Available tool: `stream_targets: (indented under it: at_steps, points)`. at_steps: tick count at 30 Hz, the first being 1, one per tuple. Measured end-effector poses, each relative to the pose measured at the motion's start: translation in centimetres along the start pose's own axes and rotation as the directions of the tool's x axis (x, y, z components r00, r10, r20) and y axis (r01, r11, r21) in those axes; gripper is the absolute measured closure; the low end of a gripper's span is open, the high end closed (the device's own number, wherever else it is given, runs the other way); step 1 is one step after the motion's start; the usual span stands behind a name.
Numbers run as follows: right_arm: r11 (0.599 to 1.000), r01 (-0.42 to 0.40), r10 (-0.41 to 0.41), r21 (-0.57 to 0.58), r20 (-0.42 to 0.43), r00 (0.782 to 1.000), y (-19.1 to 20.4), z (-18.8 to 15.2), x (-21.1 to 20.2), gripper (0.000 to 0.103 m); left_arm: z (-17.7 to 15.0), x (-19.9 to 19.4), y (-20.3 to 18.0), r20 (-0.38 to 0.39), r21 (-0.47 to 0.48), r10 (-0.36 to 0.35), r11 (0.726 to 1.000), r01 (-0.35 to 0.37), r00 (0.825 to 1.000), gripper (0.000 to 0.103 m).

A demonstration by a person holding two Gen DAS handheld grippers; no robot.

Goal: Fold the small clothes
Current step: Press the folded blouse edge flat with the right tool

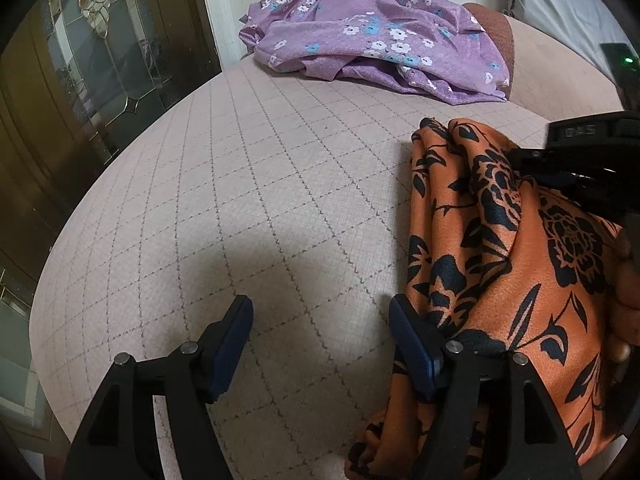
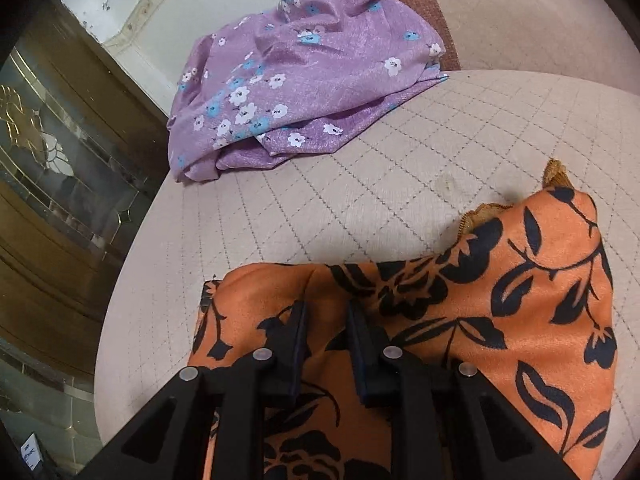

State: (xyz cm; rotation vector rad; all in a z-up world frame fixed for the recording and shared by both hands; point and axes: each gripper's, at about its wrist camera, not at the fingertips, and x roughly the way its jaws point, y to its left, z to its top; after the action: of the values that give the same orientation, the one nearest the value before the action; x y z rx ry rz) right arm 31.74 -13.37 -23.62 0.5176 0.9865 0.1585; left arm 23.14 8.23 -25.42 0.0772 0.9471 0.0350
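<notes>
Satiny orange cloth [image 2: 460,320], crinkled purple cloth [image 1: 360,40], matt quilted cover [image 1: 260,200], matt plastic tools.

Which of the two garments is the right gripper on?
The orange cloth with black flowers, under the right gripper. The purple cloth with white and blue blossoms lies crumpled, untouched, at the far edge of the quilted surface.

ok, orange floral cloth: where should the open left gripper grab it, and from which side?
Judging from its pose, take the orange floral cloth at its bunched left edge, right beside the left gripper. Come in from the bare quilted cushion side, moving right. That edge stands in raised folds the open jaws could straddle. The right gripper is over the cloth's other part.
</notes>
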Motion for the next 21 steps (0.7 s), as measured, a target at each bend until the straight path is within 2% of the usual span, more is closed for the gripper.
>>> stream_targets:
  at_steps: [5,10,13,17,19,21]
  points:
    - [0.996,-0.061,0.062,0.072,-0.012,0.998,-1.6,-1.4,-3.5,0.080,-0.1,-0.1,0.0,0.005,-0.002,0.007,1.000,-0.007,1.000,0.031]
    - [0.999,-0.029,0.030,-0.032,0.025,0.999,-1.7,-4.7,-9.2,0.080,-0.3,-0.3,-0.1,0.012,-0.007,0.022,1.000,-0.022,1.000,0.031]
    - [0.998,-0.014,0.015,-0.055,0.009,1.000,-2.5,-7.1,-11.8,0.080,-0.5,-0.4,-0.1,0.015,-0.011,0.026,1.000,-0.026,1.000,0.031]
    - [0.997,0.007,-0.013,-0.079,-0.068,0.998,-3.8,-11.0,-12.9,0.079,-0.8,-0.5,-0.1,0.025,-0.012,0.030,0.999,-0.030,0.999,0.031]
    - [0.995,-0.018,0.010,-0.101,-0.081,0.997,-4.4,-12.7,-13.0,0.079,-0.9,-0.6,-0.1,0.032,-0.008,0.036,0.999,-0.036,0.999,0.031]
    - [0.990,-0.024,0.017,-0.138,-0.058,0.998,-4.6,-14.2,-13.3,0.079,-1.0,-0.7,-0.2,0.037,-0.008,0.043,0.999,-0.042,0.998,0.031]
